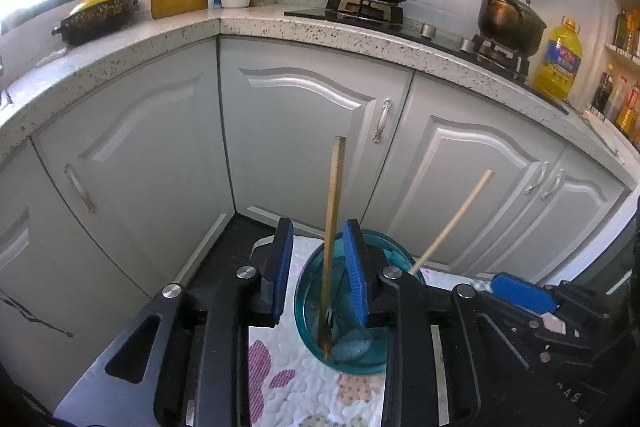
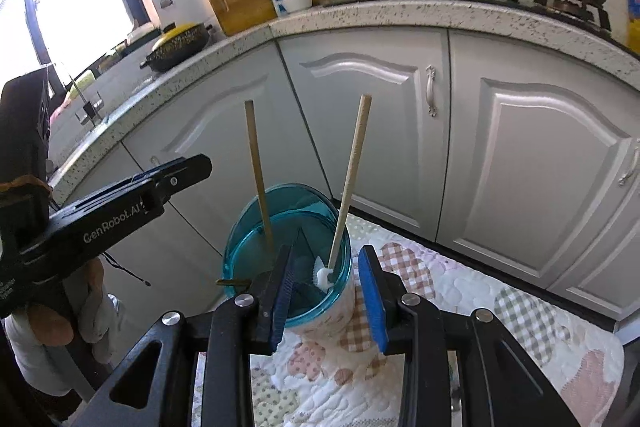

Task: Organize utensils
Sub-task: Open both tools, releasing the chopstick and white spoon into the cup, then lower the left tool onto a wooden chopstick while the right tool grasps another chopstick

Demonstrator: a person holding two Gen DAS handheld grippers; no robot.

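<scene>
The utensils stand in a blue glass cup (image 2: pixel 288 251) on a quilted cloth (image 2: pixel 480 307), in front of white cabinet doors (image 2: pixel 540 167). There are two of them: a brown-handled utensil (image 1: pixel 332 227) on the left side of the cup, and a pale-handled utensil (image 2: pixel 352 179) with a white head on the right side. Both long axes go nearly upright, handles up, and the pale one leans a little to the right.

The left gripper (image 1: pixel 320 267) is released: its blue pads stand apart with the brown handle between them, and no pad presses on it. The right gripper (image 2: pixel 326 291) is also released. Its jaws are parted around the near rim of the cup, and the pale handle rises just beyond them, not touched.

Both utensils seem already placed, so the next move is probably to draw each gripper back. Each handle lies straight ahead of its own gripper, so the withdrawal should go backward along the fingers, not sideways, or a finger may tip a handle or the cup.
</scene>
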